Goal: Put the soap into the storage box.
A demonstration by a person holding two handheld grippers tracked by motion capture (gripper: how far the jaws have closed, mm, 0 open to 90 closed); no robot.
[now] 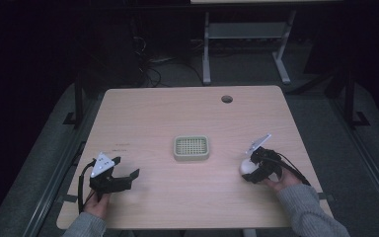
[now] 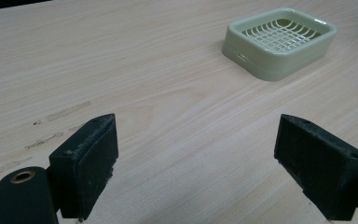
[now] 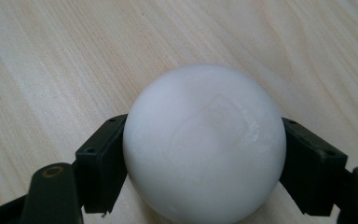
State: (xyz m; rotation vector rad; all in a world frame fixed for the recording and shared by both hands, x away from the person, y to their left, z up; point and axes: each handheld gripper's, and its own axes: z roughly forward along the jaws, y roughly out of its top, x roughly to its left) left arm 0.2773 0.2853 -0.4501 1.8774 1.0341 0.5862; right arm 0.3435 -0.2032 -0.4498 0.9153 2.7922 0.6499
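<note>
Right gripper view: a white soap bar [image 3: 204, 142] is clamped between the right gripper [image 3: 204, 158] jaws near the table's right edge, presumably for the central soap dish [image 1: 191, 147]. Left gripper [image 2: 196, 158] is held wide, empty.

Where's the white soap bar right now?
The white soap bar sits clamped in the right tool at the table's right side in the high view, right of the green soap dish.
</note>
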